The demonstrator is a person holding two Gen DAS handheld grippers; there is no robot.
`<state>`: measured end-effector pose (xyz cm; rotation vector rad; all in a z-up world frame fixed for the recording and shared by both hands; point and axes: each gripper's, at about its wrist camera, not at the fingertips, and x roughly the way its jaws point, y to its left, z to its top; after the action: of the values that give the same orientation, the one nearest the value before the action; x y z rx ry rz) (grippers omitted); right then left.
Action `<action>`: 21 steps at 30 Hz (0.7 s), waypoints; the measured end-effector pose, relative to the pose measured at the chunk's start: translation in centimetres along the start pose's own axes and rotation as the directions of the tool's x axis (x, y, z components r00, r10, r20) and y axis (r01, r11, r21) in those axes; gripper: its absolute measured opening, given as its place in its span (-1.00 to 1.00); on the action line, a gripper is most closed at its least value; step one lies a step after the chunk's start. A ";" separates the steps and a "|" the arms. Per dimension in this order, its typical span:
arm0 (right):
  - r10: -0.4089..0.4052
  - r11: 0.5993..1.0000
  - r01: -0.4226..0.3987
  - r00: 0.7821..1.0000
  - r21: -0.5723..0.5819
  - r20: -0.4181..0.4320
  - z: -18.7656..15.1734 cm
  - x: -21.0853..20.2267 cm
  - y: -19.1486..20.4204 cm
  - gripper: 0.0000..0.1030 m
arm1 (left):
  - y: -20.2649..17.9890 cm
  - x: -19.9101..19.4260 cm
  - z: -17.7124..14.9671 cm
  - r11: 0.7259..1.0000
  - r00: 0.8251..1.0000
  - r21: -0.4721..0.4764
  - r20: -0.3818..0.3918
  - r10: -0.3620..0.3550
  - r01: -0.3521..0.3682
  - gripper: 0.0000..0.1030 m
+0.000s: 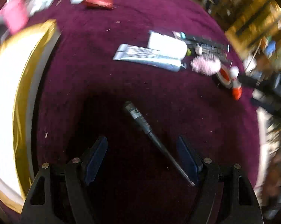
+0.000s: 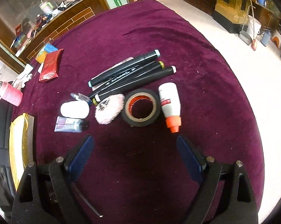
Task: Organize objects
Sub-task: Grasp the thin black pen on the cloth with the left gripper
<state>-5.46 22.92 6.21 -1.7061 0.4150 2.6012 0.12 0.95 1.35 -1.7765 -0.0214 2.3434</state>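
Maroon cloth covers the desk point(image 2: 196, 59). Markers point(image 2: 125, 74), bottle point(image 2: 169, 102) and tube point(image 2: 70, 124) lie grouped around the tape roll point(image 2: 141, 107). One pen point(image 1: 149, 130) lies apart, nearer the viewer, between the left gripper point(image 1: 142, 156) fingers, spread, unpinched. Right gripper point(image 2: 135, 155) fingers spread, empty.

Purple tablecloth point(image 2: 205, 59); wooden sideboard point(image 2: 69, 18) behind; white bucket point(image 2: 254, 26), broom point(image 2: 253, 28) by gold cabinet point(image 2: 228, 1).
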 end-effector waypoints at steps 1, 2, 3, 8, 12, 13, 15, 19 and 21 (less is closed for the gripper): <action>0.005 1.000 -0.005 1.000 -0.004 -0.002 0.1 0.0 -0.1 0.76 | -1.4 0.5 -0.3 0.995 0.997 0.065 0.021 0.072 -0.073 0.38; 0.011 1.000 -0.011 1.000 -0.009 -0.005 0.2 0.1 -0.1 0.76 | -2.1 0.7 -0.5 0.989 0.994 0.102 0.035 0.102 -0.105 0.38; 0.016 1.000 -0.016 1.000 -0.016 -0.006 0.2 0.0 -0.2 0.76 | -2.8 0.6 -0.8 0.985 0.992 0.128 0.057 0.112 -0.119 0.37; 0.028 0.998 -0.029 1.000 -0.059 -0.003 0.5 0.0 -0.1 0.76 | -0.9 -0.4 -0.7 0.995 0.995 0.071 0.078 0.063 -0.068 -0.66; 0.037 0.997 -0.038 0.999 -0.066 -0.015 0.9 0.6 -0.6 0.76 | 1.8 -0.5 -0.2 0.999 0.998 -0.034 0.055 0.013 -0.011 -0.88; 0.035 0.997 -0.036 0.999 -0.067 -0.015 1.0 0.7 -0.8 0.76 | 2.3 -0.7 -0.4 0.999 0.998 -0.045 0.065 0.017 -0.014 -0.88; 0.027 0.997 -0.028 1.000 -0.069 -0.015 1.2 0.8 -1.3 0.76 | 2.4 -0.5 -1.0 0.999 0.997 -0.048 0.074 0.015 -0.012 -0.88; -0.007 0.997 0.007 1.000 -0.074 -0.011 1.8 1.2 -2.3 0.76 | 2.6 -0.5 -1.5 0.999 0.995 -0.038 0.095 0.020 -0.017 -0.88; -0.023 0.997 0.022 1.000 -0.073 -0.010 2.1 1.4 -2.5 0.76 | 3.0 -0.5 -1.6 0.999 0.994 -0.039 0.104 0.029 -0.025 -0.86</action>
<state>-7.53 25.64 5.19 -1.7369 0.3023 2.6235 1.33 -2.26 0.96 -1.6791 -0.0577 2.4680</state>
